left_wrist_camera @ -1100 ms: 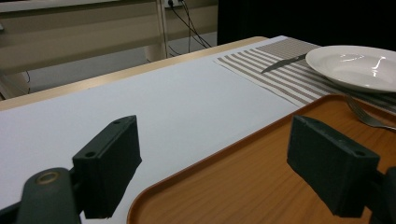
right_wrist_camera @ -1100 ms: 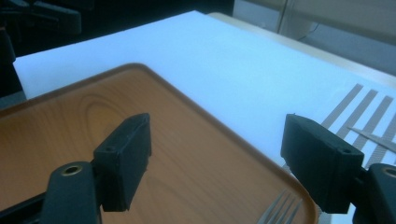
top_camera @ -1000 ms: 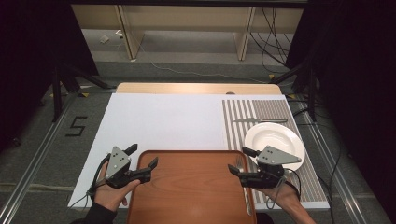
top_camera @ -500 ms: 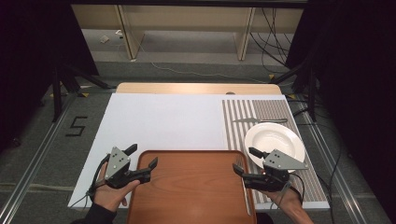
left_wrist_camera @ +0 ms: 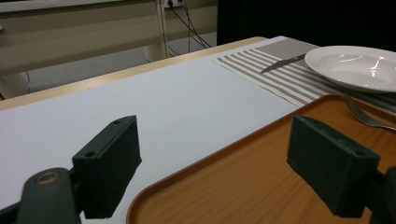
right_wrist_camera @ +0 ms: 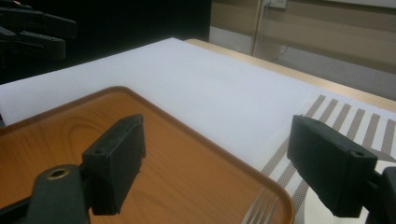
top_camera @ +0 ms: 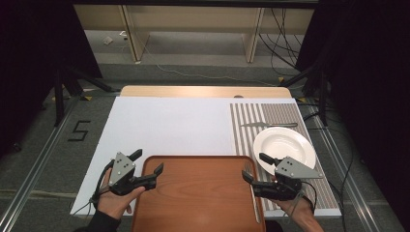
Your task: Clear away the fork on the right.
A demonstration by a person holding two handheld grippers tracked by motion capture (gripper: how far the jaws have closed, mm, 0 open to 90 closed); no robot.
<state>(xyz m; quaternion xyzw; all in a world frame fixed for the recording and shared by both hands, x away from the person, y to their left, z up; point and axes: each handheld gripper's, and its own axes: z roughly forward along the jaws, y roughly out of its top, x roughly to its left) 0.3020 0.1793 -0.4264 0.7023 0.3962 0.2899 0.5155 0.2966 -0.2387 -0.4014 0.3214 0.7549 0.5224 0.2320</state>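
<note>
The right tongs (top_camera: pixel 255 168) have just been opening and now gape with nothing between the jaws, at the far right corner of the brown tray (top_camera: pixel 198 193). The fork (top_camera: pixel 253 195) lies apparently released along the tray's right rim, so its placement looks complete. A second ago these tongs overlapped the white plate (top_camera: pixel 284 147); now they stand clear. The left tongs (top_camera: pixel 147 162) gape empty over the tray's left corner.
</note>
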